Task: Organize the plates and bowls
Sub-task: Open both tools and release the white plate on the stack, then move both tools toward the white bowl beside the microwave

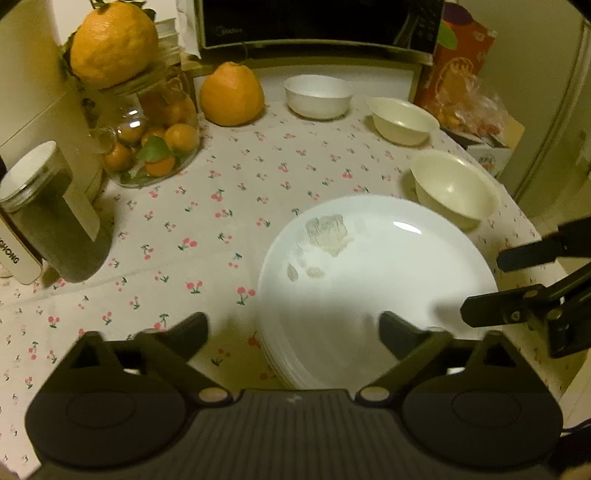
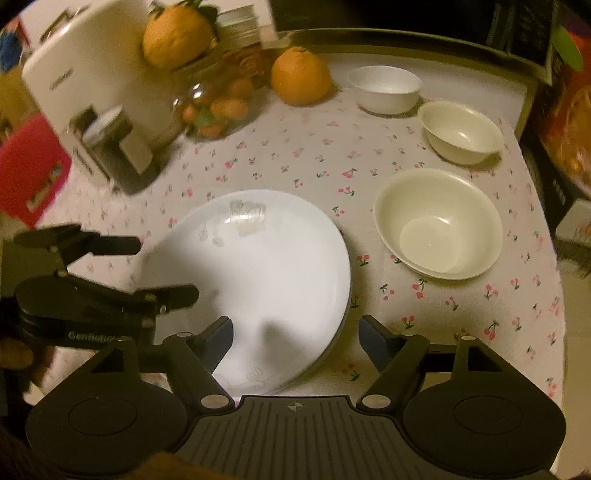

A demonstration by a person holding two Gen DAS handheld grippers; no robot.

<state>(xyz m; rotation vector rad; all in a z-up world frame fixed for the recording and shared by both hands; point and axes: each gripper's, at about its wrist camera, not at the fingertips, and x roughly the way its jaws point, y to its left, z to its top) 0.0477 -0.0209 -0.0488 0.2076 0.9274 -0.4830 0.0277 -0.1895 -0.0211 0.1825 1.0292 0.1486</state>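
A stack of white plates lies on the cherry-print tablecloth; it also shows in the right wrist view. My left gripper is open and empty, hovering over the stack's near left edge. My right gripper is open and empty over the stack's near right edge; it shows at the right in the left wrist view. A cream bowl stands right of the plates. A second cream bowl and a white bowl stand behind it.
A large orange, a glass jar of small oranges topped by another large orange, and a dark lidded jar stand at the left. A microwave is at the back. The table edge runs on the right.
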